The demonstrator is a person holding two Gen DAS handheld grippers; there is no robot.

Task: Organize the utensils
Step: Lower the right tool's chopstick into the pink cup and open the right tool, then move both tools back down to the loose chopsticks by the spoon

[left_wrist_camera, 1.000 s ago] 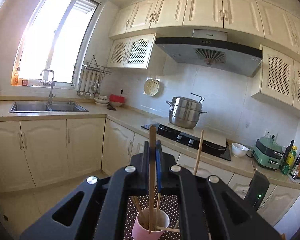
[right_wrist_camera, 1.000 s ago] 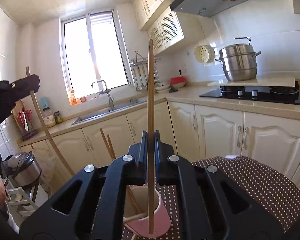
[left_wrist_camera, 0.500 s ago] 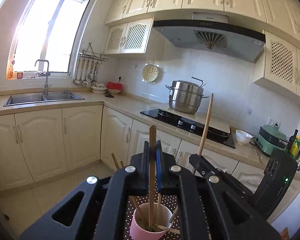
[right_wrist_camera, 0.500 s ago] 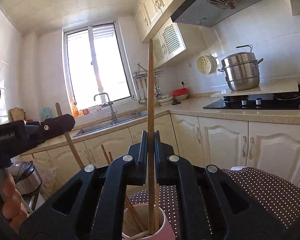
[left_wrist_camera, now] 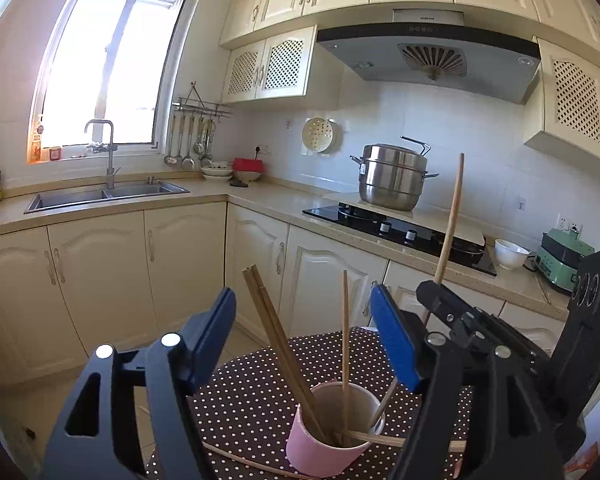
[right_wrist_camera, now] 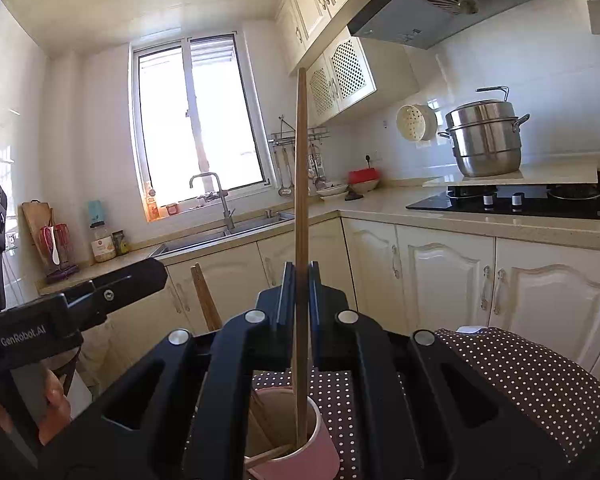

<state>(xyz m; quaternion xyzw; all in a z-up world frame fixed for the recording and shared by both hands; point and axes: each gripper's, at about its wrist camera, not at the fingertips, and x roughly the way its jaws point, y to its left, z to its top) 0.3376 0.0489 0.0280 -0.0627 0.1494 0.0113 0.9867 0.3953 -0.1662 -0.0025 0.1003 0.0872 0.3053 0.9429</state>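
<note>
1. The pink cup [left_wrist_camera: 332,428] on the dotted cloth [left_wrist_camera: 244,392] holds several chopsticks [left_wrist_camera: 278,344], perhaps five.
2. The left gripper [left_wrist_camera: 304,336], its jaws just opened wide and gripping nothing, hovers above the cup.
3. The right gripper [right_wrist_camera: 299,292] pinches one upright chopstick [right_wrist_camera: 301,184], its tip in the cup.

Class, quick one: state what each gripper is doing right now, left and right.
Left gripper: open; its jaws have just been opening, a chopstick standing free in the pink cup between them.
Right gripper: closed on an upright chopstick.
</note>
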